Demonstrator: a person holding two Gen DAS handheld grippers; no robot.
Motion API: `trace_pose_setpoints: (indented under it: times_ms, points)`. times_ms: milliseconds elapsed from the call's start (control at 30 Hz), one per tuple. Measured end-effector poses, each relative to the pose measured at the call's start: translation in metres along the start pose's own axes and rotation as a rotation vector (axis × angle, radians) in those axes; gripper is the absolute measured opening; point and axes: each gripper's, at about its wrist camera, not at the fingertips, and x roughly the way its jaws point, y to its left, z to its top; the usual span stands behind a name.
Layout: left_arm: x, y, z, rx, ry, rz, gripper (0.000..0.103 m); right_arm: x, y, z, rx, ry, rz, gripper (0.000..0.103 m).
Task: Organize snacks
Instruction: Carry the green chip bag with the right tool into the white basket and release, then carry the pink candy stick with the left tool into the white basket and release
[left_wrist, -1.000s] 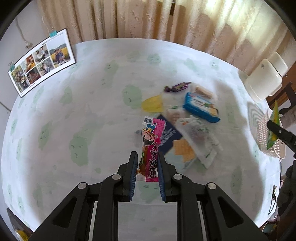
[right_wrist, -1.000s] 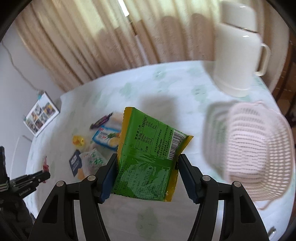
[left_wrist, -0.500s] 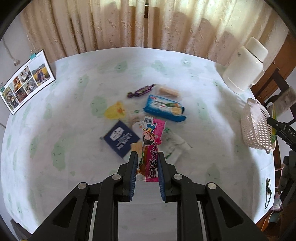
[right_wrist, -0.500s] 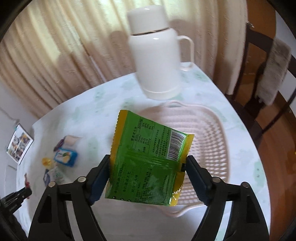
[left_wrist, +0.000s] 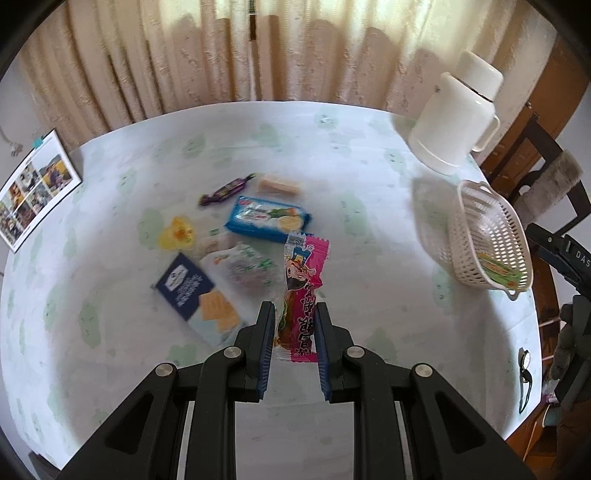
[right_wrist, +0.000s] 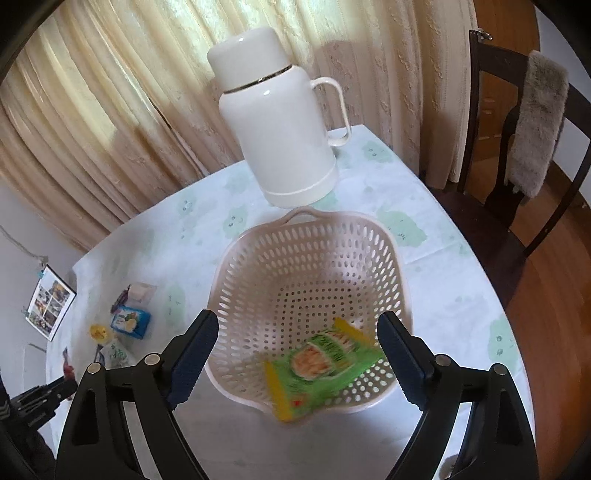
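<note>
My left gripper is shut on a pink snack packet and holds it above the table. Below lie several snacks: a blue biscuit pack, a navy packet, a clear bag, a purple candy and a yellow duck-shaped one. My right gripper is open wide over the pink perforated basket. A green snack bag lies blurred in the basket, against its near rim. The basket also shows at the right in the left wrist view.
A white thermos jug stands behind the basket, near the curtains. A dark wooden chair stands at the table's right edge. A photo sheet hangs at the far left. Glasses lie near the right table edge.
My right gripper has opened and let go of the green bag, which dropped into the basket. My left gripper has moved right with the pink packet still in it.
</note>
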Motion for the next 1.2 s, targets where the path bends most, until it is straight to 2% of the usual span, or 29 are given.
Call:
trace_pose_setpoints:
  times_ms: [200, 433, 567, 767, 900, 1067, 1200]
  points:
    - [0.005, -0.033, 0.010, 0.054, 0.002, -0.029, 0.019, -0.014, -0.017, -0.008, 0.016, -0.005, 0.024, 0.088]
    - [0.012, -0.074, 0.024, 0.136, -0.005, -0.067, 0.020, -0.032, -0.046, -0.036, 0.061, 0.009, 0.010, 0.088]
    - [0.021, -0.067, 0.023, 0.133, 0.014, -0.035, 0.024, -0.041, -0.061, -0.050, 0.096, 0.012, 0.002, 0.088]
    - [0.048, -0.025, 0.008, 0.056, 0.086, 0.039, 0.026, -0.040, -0.066, -0.067, 0.108, 0.045, 0.008, 0.088]
    - [0.061, -0.004, -0.004, 0.012, 0.133, 0.032, 0.030, -0.032, -0.058, -0.074, 0.094, 0.070, 0.021, 0.088]
    - [0.073, -0.005, -0.011, 0.006, 0.155, 0.018, 0.030, -0.029, -0.041, -0.079, 0.048, 0.087, 0.038, 0.088]
    - [0.085, -0.014, -0.011, 0.038, 0.154, -0.002, 0.041, -0.032, -0.034, -0.082, 0.026, 0.092, 0.034, 0.088]
